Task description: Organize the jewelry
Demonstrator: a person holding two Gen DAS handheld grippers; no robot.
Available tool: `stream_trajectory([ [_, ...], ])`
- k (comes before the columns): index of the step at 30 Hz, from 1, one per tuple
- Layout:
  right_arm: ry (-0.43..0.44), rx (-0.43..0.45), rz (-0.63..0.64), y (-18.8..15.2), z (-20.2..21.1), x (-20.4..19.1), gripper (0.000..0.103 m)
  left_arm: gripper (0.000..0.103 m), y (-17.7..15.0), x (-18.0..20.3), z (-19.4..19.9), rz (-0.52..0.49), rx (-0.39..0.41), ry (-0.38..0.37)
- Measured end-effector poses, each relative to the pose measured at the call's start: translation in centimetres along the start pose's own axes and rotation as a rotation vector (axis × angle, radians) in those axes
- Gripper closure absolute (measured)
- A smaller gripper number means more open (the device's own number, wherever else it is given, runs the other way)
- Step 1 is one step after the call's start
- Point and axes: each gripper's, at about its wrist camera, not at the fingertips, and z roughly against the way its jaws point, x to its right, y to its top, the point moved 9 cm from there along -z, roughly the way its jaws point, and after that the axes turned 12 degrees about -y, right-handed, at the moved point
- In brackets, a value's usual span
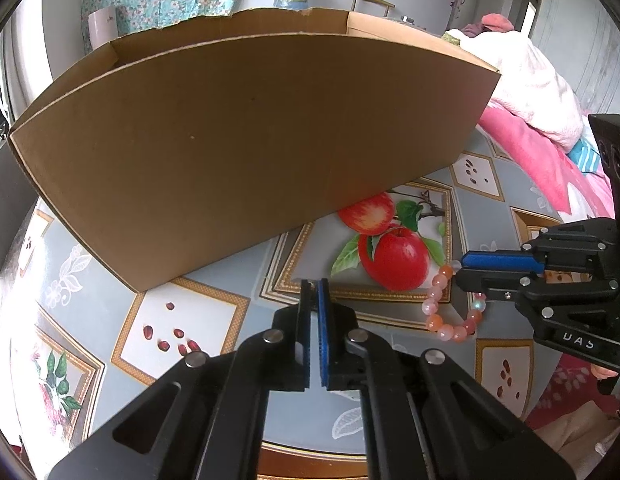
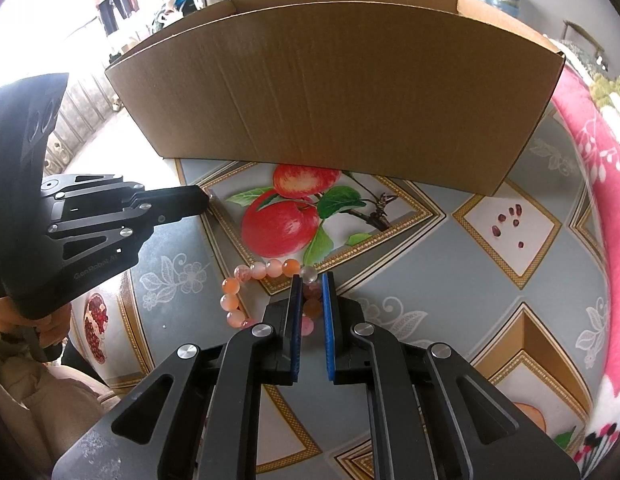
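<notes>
Bracelet (image 2: 265,292) on tabletop (image 2: 450,280), part of its loop between the right gripper (image 2: 312,280) fingers, the rest to their left. Cardboard box (image 2: 342,92) beyond the fingers. Left gripper (image 1: 314,285) fingers left of bracelet, apart.

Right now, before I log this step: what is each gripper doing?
Left gripper: shut, holding nothing.
Right gripper: shut on the bracelet, which lies on the table.
</notes>
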Motion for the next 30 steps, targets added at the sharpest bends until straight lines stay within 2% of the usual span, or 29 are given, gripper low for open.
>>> stream_trajectory([
  [20, -0.008, -0.004, -0.002, -0.05, -0.1, 0.44, 0.096, 0.101, -0.08, 0.21, -0.07, -0.001, 0.0, 0.001],
  [30, -0.039, 0.013, -0.006, 0.1, 0.52, 0.5, 0.096, 0.101, -0.09, 0.26, 0.17, -0.005, 0.008, 0.002],
])
